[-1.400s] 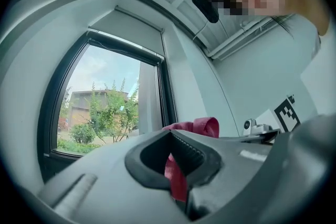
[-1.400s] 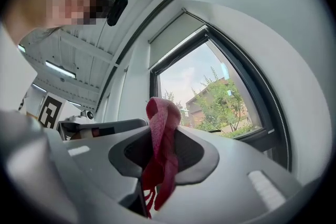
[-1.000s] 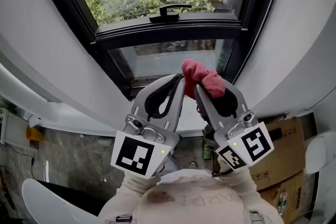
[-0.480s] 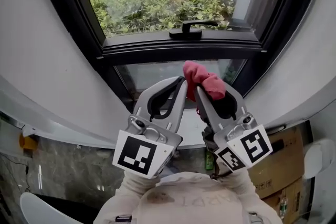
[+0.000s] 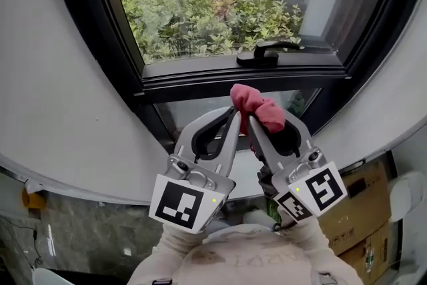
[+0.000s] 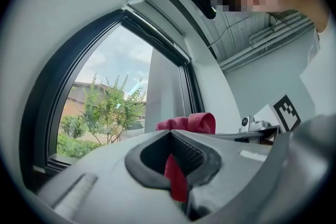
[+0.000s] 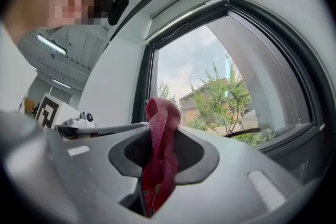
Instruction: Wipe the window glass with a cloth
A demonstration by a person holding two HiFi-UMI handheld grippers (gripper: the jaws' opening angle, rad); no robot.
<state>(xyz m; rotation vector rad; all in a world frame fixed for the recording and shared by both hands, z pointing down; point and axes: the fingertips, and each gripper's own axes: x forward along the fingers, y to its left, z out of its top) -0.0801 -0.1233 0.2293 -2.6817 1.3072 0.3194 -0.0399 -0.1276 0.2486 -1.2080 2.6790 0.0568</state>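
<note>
A red cloth (image 5: 257, 105) is bunched at the tips of both grippers, which I hold side by side in front of the window glass (image 5: 200, 3). The right gripper (image 5: 251, 120) is shut on the cloth, which rises out of its jaws (image 7: 161, 113). The left gripper (image 5: 233, 115) is also shut, with a red strip of the cloth (image 6: 176, 181) pinched between its jaws. The rest of the cloth bulges past the left gripper's tips (image 6: 189, 122). The cloth sits level with the small lower pane (image 5: 193, 113), below the black crossbar; I cannot tell whether it touches the glass.
A black window handle (image 5: 267, 51) sits on the crossbar (image 5: 220, 73) between the upper and lower panes. White walls (image 5: 67, 90) flank the black frame on both sides. Cardboard boxes (image 5: 363, 203) stand low on the right. Bushes show outside.
The head view has swung upward and left, so more of the upper pane shows and the handle sits further right. Both grippers stay together with the cloth between them.
</note>
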